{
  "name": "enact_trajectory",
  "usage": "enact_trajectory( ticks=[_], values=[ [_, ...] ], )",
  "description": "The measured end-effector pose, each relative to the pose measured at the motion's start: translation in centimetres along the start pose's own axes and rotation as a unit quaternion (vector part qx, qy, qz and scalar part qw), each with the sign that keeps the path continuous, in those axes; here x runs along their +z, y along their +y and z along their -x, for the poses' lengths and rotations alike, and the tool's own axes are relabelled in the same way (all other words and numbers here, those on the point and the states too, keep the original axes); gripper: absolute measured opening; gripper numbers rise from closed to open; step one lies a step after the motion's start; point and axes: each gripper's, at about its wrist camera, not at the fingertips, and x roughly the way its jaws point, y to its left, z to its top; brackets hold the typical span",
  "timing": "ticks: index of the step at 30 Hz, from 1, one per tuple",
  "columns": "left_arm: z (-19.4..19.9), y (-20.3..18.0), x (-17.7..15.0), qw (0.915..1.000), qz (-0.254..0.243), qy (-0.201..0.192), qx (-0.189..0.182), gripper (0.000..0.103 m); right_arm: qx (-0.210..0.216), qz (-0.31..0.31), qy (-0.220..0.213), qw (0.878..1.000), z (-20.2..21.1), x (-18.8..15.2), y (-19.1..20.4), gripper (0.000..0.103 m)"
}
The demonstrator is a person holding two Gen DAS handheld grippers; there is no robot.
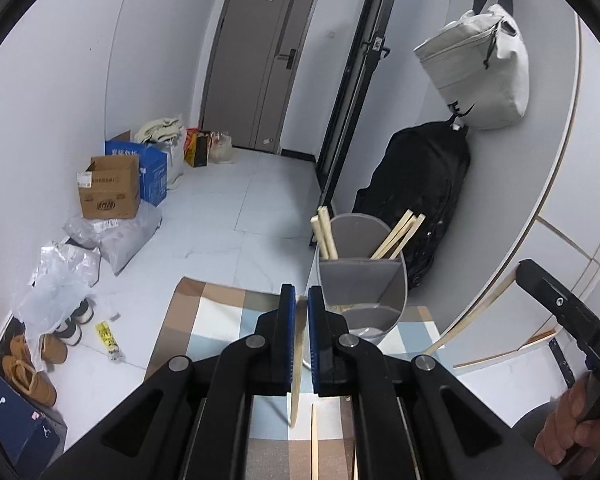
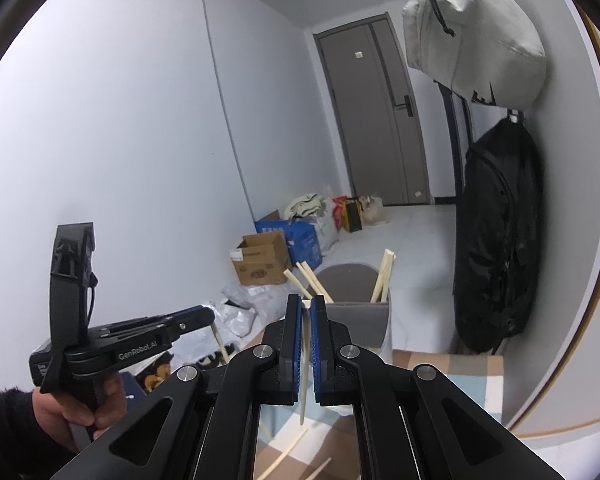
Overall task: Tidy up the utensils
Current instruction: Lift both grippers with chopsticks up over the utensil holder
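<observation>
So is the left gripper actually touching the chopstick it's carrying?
Touching: the left wrist view shows the left gripper with blue pads pressed against the chopstick.

Chopsticks point(image 1: 396, 236) lean across the holder point(image 1: 360, 280) mouth; its near compartments stand open

Grey holder point(image 1: 360, 276), pale wooden chopsticks point(image 1: 398, 234)

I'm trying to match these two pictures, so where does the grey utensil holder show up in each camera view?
Left wrist view: grey utensil holder stands right of centre, just beyond the left gripper.
Right wrist view: it stands lower centre, just beyond the right gripper.
Shared landmark: the black backpack hanging to the holder's right in both.
</observation>
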Motion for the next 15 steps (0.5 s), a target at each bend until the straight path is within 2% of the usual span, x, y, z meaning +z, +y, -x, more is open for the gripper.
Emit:
enact_trajectory(
  ticks=[10,15],
  values=[
    [1.9,-1.9,2.5,0.9996,-0.026,-0.008,-0.011,0.002,0.003,0.02,-0.005,1.0,0.2,3.7,0.6,0.004],
    [3.2,-3.2,5.2,0.9987,-0.035,-0.02,-0.03,0.002,0.008,0.022,-0.01,1.0,0.3,6.5,0.4,0.004]
  ],
)
